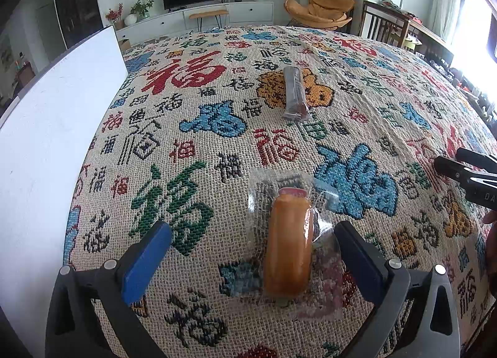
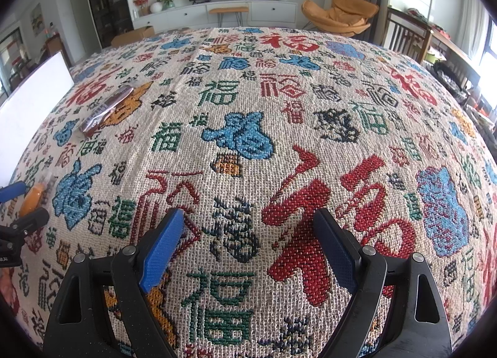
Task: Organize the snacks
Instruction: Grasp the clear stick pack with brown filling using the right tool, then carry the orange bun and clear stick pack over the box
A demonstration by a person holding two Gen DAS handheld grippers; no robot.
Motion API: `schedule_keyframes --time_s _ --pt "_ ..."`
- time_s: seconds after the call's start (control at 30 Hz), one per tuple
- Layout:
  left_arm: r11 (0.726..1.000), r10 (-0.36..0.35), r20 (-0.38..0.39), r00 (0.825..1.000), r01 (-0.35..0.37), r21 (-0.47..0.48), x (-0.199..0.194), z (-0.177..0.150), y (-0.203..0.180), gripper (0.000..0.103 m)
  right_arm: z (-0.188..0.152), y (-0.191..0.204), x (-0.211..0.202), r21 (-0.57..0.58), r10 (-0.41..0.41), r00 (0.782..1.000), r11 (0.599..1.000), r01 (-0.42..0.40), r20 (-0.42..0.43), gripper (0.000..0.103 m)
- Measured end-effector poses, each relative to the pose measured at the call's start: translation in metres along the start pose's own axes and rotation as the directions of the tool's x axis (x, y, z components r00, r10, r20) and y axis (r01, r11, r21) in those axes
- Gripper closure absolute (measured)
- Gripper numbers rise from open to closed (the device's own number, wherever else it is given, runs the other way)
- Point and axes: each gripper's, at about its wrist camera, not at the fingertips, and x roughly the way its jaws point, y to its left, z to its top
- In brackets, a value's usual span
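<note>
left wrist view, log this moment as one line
left claw: open, straddling orange snack | right claw: open, empty | brown snack: untouched

A table is wholly covered by a coarse woven beige cloth patterned with red, blue, green, black and orange Chinese characters. Directly between the spread fingers of the left gripper, an orange sausage-shaped snack in a clear plastic wrapper lies on the cloth, pointing away from that gripper. Farther ahead of the same gripper, well apart from the first snack, a dark brown bar-shaped snack in a glossy wrapper lies flat over an orange character. To the left of the left gripper, a white flat-sided board or box stands at the cloth's edge. Ahead of the right gripper only patterned cloth shows.
</note>
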Motion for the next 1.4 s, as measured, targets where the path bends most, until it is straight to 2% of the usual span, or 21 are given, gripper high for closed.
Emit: schedule_keyframes --time_s 0.1,0.17,0.3,0.4,0.5,0.6,0.67,0.8,0.9,0.97,1.0,1.03,1.07,1.1,1.13,1.4 --pt "1.000 0.000 0.001 1.000 0.000 -0.003 0.000 0.000 0.001 0.000 0.001 0.000 0.000 -0.001 0.008 1.000 1.000 -0.008 -0.002 0.014" --pt "1.000 0.001 0.001 1.000 -0.001 -0.005 0.000 0.001 0.001 0.000 0.007 0.000 0.001 -0.021 0.015 0.999 1.000 -0.016 -0.034 0.014" --pt "1.000 0.001 0.001 1.000 -0.001 -0.006 0.000 0.001 0.000 0.000 0.050 0.015 0.006 0.022 0.134 0.988 0.991 -0.133 -0.078 0.015" --pt "1.000 0.000 0.001 1.000 0.000 -0.006 0.000 0.001 0.000 0.000 0.095 0.045 0.021 0.062 0.239 0.967 0.970 -0.234 -0.091 0.015" --pt "1.000 0.000 0.001 1.000 0.000 -0.006 0.000 0.000 0.000 0.000 0.128 0.089 0.049 0.012 0.229 0.963 0.973 -0.230 -0.144 0.015" --pt "1.000 0.000 0.001 1.000 0.000 -0.006 0.000 0.000 0.000 0.000 0.140 0.133 0.078 -0.022 0.276 0.925 0.956 -0.291 -0.262 0.016" --pt "1.000 0.001 0.001 1.000 -0.001 -0.006 0.000 0.000 0.000 0.000 0.140 0.154 0.090 -0.035 0.267 0.917 0.956 -0.290 -0.298 0.017" --pt "1.000 0.000 0.002 1.000 0.000 -0.006 0.000 0.000 0.000 0.000 0.138 0.175 0.098 -0.098 0.185 0.936 0.970 -0.223 -0.300 0.016" --pt "1.000 0.000 0.002 1.000 0.000 -0.006 0.000 0.000 0.000 0.000 0.136 0.177 0.099 -0.103 0.154 0.946 0.976 -0.190 -0.285 0.017" --pt "1.000 0.000 0.002 1.000 0.000 -0.006 0.000 0.000 0.000 0.000 0.137 0.180 0.098 -0.142 0.122 0.955 0.976 -0.164 -0.270 0.023" --pt "1.000 0.000 0.002 1.000 0.000 -0.006 0.000 0.000 0.000 0.000 0.135 0.182 0.096 -0.179 0.083 0.964 0.975 -0.131 -0.252 0.034" --pt "1.000 0.000 0.002 1.000 0.000 -0.006 0.000 0.000 0.000 0.000 0.135 0.183 0.094 -0.191 0.088 0.969 0.972 -0.134 -0.232 0.052" --pt "1.000 0.000 0.002 1.000 0.000 -0.006 0.000 0.000 0.000 0.000 0.135 0.181 0.092 -0.188 0.105 0.969 0.971 -0.148 -0.222 0.062" --pt "1.000 0.000 0.002 1.000 0.000 -0.006 0.000 0.000 0.000 0.000 0.134 0.179 0.091 -0.184 0.115 0.969 0.970 -0.157 -0.219 0.079" --pt "1.000 0.000 0.002 1.000 0.000 -0.006 0.000 0.000 0.000 0.000 0.133 0.177 0.090 -0.184 0.104 0.971 0.972 -0.145 -0.216 0.084" --pt "1.000 0.000 0.002 1.000 0.000 -0.006 0.000 0.000 0.001 0.000 0.103 0.138 0.059 -0.232 0.145 0.966 0.953 -0.195 -0.215 0.085"
